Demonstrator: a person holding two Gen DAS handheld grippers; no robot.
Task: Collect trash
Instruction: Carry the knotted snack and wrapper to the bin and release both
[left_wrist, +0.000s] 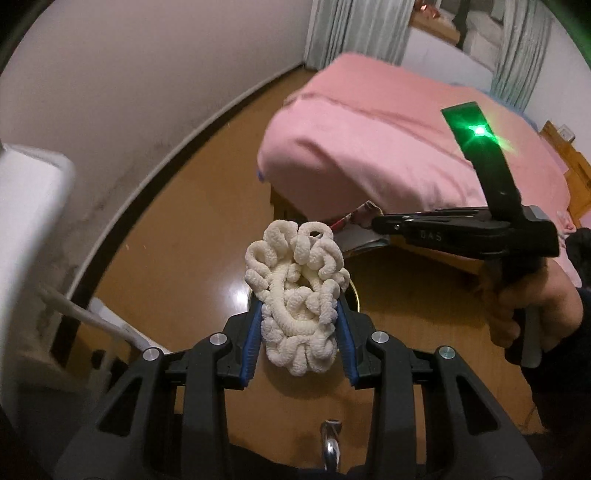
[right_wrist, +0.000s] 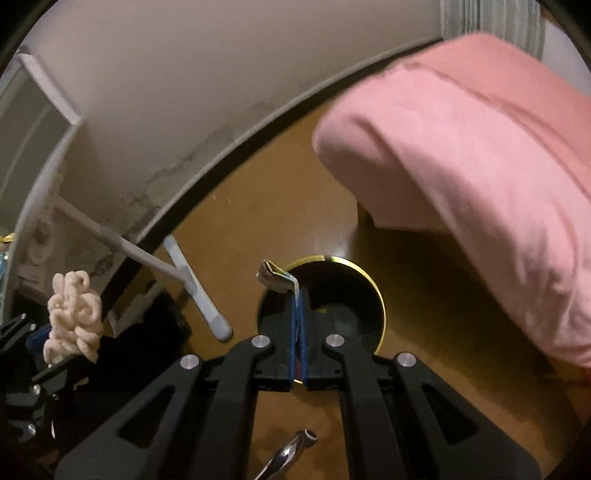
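Wooden floor (right_wrist: 236, 221): left gripper (left_wrist: 300, 321) clamps one noodle wad (left_wrist: 299, 291); right gripper (right_wrist: 297, 295) pinches one wrapper (right_wrist: 275, 278) (over bin (right_wrist: 369, 280)).

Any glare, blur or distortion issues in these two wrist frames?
Left wrist: green LED flare on the right gripper, floor glare patch behind the white foam wad, left edge smeared. Right wrist: pink bedcover soft, faint glare above the bin. Both: fisheye bends the baseboard, dim warm light.
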